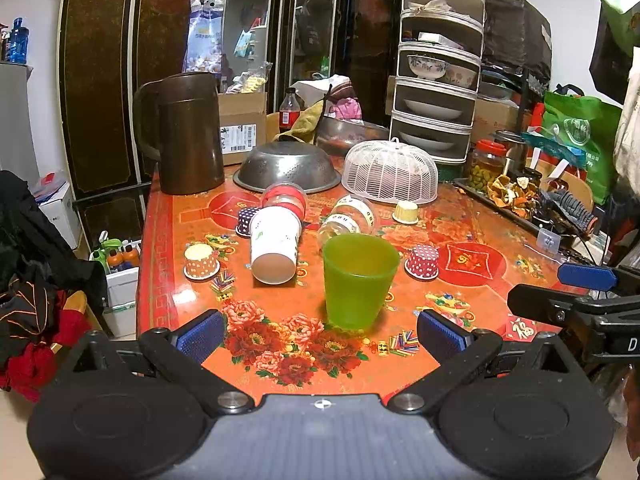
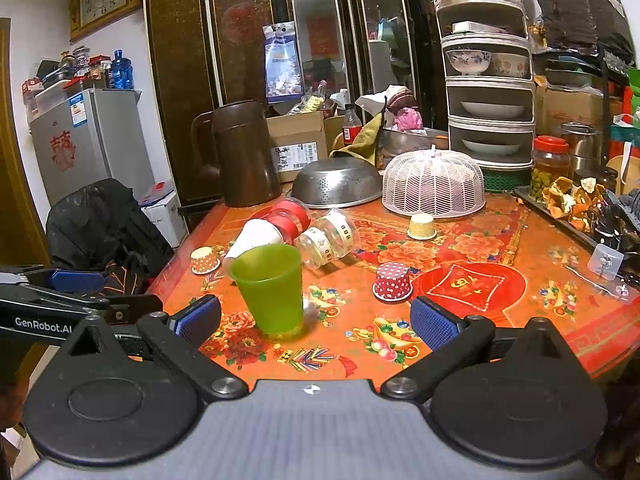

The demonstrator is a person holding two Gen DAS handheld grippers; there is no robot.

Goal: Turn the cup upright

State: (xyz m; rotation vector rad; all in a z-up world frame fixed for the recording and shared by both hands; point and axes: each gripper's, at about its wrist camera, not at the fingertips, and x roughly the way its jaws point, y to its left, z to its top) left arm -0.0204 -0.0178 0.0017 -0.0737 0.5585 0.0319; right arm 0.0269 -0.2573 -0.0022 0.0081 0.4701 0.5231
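A green plastic cup (image 1: 358,280) stands upright, mouth up, on the red flowered table (image 1: 400,360); it also shows in the right wrist view (image 2: 270,286). My left gripper (image 1: 320,334) is open and empty, just in front of the cup. My right gripper (image 2: 316,320) is open and empty, with the cup ahead of its left finger. Behind the green cup a white paper cup (image 1: 274,244) lies on its side, and two clear plastic cups (image 1: 352,216) lie on their sides. The right gripper's fingers (image 1: 586,276) show at the right edge of the left wrist view.
Small upside-down paper cupcake cups (image 1: 422,262) are scattered on the table. A brown jug (image 1: 188,132), an upturned metal colander (image 1: 286,168) and a white mesh food cover (image 1: 390,172) stand farther back. A tray of clutter (image 2: 576,204) runs along the right side.
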